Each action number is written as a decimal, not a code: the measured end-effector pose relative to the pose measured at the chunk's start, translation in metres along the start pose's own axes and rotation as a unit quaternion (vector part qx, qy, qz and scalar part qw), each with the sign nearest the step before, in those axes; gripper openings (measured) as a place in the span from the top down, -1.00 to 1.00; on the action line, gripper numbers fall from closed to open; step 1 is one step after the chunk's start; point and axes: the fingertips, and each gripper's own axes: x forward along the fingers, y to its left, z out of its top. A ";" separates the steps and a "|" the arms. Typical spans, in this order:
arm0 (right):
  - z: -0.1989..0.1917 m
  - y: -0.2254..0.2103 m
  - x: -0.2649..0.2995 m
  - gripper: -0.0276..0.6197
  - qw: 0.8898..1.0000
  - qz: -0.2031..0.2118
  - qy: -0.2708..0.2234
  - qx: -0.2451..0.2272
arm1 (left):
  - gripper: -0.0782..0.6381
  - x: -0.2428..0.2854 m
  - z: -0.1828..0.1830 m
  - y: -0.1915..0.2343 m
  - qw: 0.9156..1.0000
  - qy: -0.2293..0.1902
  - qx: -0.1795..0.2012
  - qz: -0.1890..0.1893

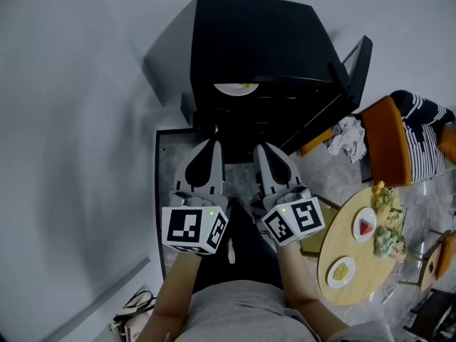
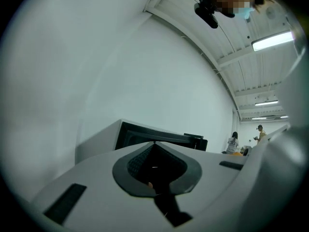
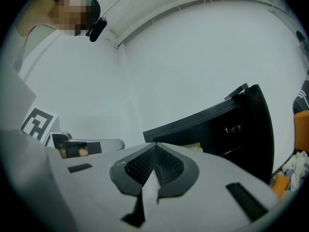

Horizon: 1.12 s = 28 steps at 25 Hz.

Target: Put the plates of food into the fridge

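Before the fridge (image 1: 260, 45), left gripper (image 1: 211, 145) beside right gripper (image 1: 263, 150), jaws together.

Black fridge (image 1: 256, 48), door open, stands just ahead of the left claw (image 1: 212, 142) and right claw (image 1: 263, 148), with one plate (image 1: 236, 88) on a shelf inside. A red-food plate (image 1: 365, 225) and a yellow-food plate (image 1: 341, 270) lie on the bench (image 1: 349, 244), right of the right claw.

Pale wall (image 1: 71, 120), round wooden table (image 1: 370, 276)

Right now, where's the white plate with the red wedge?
Head view, lower right: the red-wedge plate sits on the round wooden table, beside the leafy bunch, apart from the plate of yellow food.
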 end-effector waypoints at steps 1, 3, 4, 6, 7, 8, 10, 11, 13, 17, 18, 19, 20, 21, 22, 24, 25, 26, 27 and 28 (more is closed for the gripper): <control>-0.001 0.002 -0.007 0.88 1.000 -0.006 -0.004 0.003 | 0.76 -0.004 -0.002 -0.001 1.000 0.002 0.003 0.001; -0.004 0.006 -0.024 0.88 1.000 -0.021 -0.008 0.008 | 0.76 -0.012 -0.009 -0.006 1.000 0.008 0.008 0.001; -0.006 0.007 -0.032 0.88 1.000 -0.028 -0.009 0.011 | 0.76 -0.017 -0.012 -0.010 1.000 0.011 0.009 -0.003; -0.010 0.009 -0.050 0.88 0.999 -0.042 -0.008 0.014 | 0.76 -0.024 -0.017 -0.021 1.000 0.017 0.010 -0.017; -0.011 0.010 -0.060 0.88 0.999 -0.050 -0.008 0.013 | 0.76 -0.027 -0.020 -0.027 0.999 0.021 0.010 -0.027; -0.012 0.011 -0.070 0.88 0.998 -0.059 -0.009 0.010 | 0.76 -0.031 -0.023 -0.035 0.999 0.024 0.010 -0.038; -0.013 0.010 -0.089 0.88 0.997 -0.078 -0.012 0.003 | 0.76 -0.036 -0.031 -0.053 0.997 0.033 0.009 -0.062; -0.012 0.007 -0.099 0.88 0.996 -0.088 -0.016 0.002 | 0.76 -0.038 -0.035 -0.062 0.996 0.038 0.008 -0.075; -0.009 -0.001 -0.118 0.88 0.994 -0.109 -0.024 0.006 | 0.76 -0.042 -0.044 -0.083 0.994 0.050 0.005 -0.098; 0.004 -0.021 -0.156 0.88 0.988 -0.148 -0.044 0.015 | 0.76 -0.047 -0.063 -0.124 0.987 0.084 -0.027 -0.137; 0.007 -0.026 -0.167 0.88 0.986 -0.158 -0.049 0.018 | 0.76 -0.050 -0.069 -0.135 0.984 0.094 -0.035 -0.147; 0.010 -0.031 -0.179 0.88 0.984 -0.167 -0.054 0.020 | 0.76 -0.052 -0.076 -0.148 0.981 0.105 -0.038 -0.158; 0.011 -0.036 -0.192 0.88 0.982 -0.177 -0.056 0.022 | 0.76 -0.055 -0.084 -0.162 0.978 0.115 -0.037 -0.170; 0.011 -0.042 -0.207 0.88 0.980 -0.187 -0.058 0.023 | 0.76 -0.059 -0.093 -0.176 0.975 0.126 -0.034 -0.181; 0.010 -0.047 -0.223 0.88 0.978 -0.198 -0.057 0.025 | 0.76 -0.064 -0.104 -0.190 0.971 0.138 -0.032 -0.191; 0.004 -0.060 -0.260 0.88 0.973 -0.221 -0.053 0.028 | 0.76 -0.075 -0.127 -0.221 0.964 0.164 -0.035 -0.206; 0.002 -0.067 -0.280 0.88 0.971 -0.233 -0.051 0.032 | 0.76 -0.080 -0.140 -0.237 0.960 0.179 -0.040 -0.212; -0.001 -0.075 -0.301 0.88 0.968 -0.245 -0.049 0.037 | 0.76 -0.086 -0.153 -0.253 0.956 0.194 -0.043 -0.217; -0.002 -0.082 -0.323 0.88 0.964 -0.259 -0.048 0.043 | 0.76 -0.093 -0.165 -0.270 0.951 0.209 -0.045 -0.224; -0.004 -0.091 -0.345 0.87 0.960 -0.272 -0.048 0.049 | 0.76 -0.100 -0.177 -0.287 0.946 0.222 -0.046 -0.232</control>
